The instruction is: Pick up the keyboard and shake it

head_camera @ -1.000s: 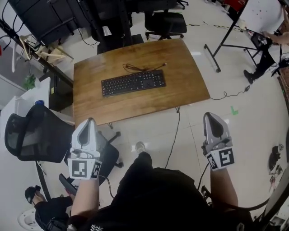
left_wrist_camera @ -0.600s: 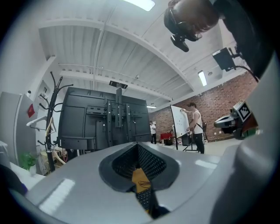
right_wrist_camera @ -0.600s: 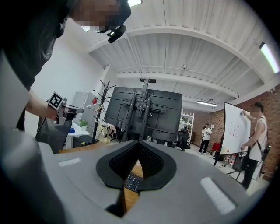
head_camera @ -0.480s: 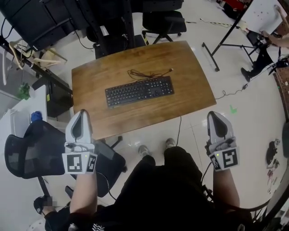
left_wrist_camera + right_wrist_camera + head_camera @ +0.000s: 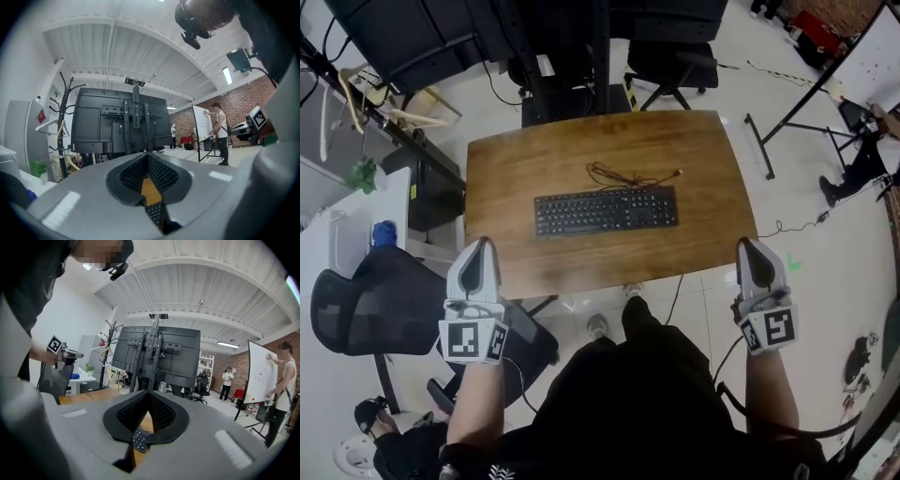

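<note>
Closer now, keyboard [image 5: 139, 439] peeks between right gripper [image 5: 149, 393] fingers [image 5: 164, 414].

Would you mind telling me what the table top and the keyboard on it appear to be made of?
Table top: seemingly wood or wood veneer, warm brown with streaky grain and a soft sheen.
Keyboard: probably matte black plastic, judging by its dull dark keys and case.

The keyboard [image 5: 606, 210] and its cord [image 5: 630, 176] are black, against a bench [image 5: 511, 164] of warm brown wood grain. The left gripper [image 5: 480, 246] and right gripper [image 5: 747, 246] are light grey with black-and-white square patterns. The chair [image 5: 356, 305] is black mesh, and the floor [image 5: 825, 281] is pale glossy tile.
</note>
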Demonstrator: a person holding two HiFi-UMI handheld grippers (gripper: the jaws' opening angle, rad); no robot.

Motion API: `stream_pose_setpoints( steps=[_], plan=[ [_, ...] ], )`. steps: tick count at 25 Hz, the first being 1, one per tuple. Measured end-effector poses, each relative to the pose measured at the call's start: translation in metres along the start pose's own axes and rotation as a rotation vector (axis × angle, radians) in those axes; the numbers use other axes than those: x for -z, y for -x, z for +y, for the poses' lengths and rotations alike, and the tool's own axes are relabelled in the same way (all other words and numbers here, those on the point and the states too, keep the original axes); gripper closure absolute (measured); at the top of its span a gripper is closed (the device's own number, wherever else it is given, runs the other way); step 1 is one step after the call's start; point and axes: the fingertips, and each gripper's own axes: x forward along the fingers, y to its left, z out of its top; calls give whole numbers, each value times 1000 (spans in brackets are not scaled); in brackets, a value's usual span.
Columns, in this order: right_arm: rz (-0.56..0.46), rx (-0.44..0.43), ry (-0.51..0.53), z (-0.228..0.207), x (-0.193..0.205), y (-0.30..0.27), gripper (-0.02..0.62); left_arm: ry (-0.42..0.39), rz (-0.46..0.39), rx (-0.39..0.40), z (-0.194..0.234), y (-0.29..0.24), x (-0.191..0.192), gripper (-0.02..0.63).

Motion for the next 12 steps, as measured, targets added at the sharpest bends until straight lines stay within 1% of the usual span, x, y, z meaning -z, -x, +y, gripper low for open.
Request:
stream_pose_setpoints(
  steps=[2,4,8,10,12],
  plan=[
    [12,-23,7,-11,14,-18,594,0,21,-41,6,-7,5,607],
    [22,-40,24,-24,25,-36,594,-6,36,-65,5,-19,7,607],
    [13,-74,31,-47,31,-68,594,-40,43,-88,-3,-53,2,607],
    [9,-86,19,-55,35,-78,594,-34,26,-92,-11,-72,-4,607],
    [15,-96,1,-60,41,-86,594,-25,16,-73,-22,-88,-7,607]
  ],
)
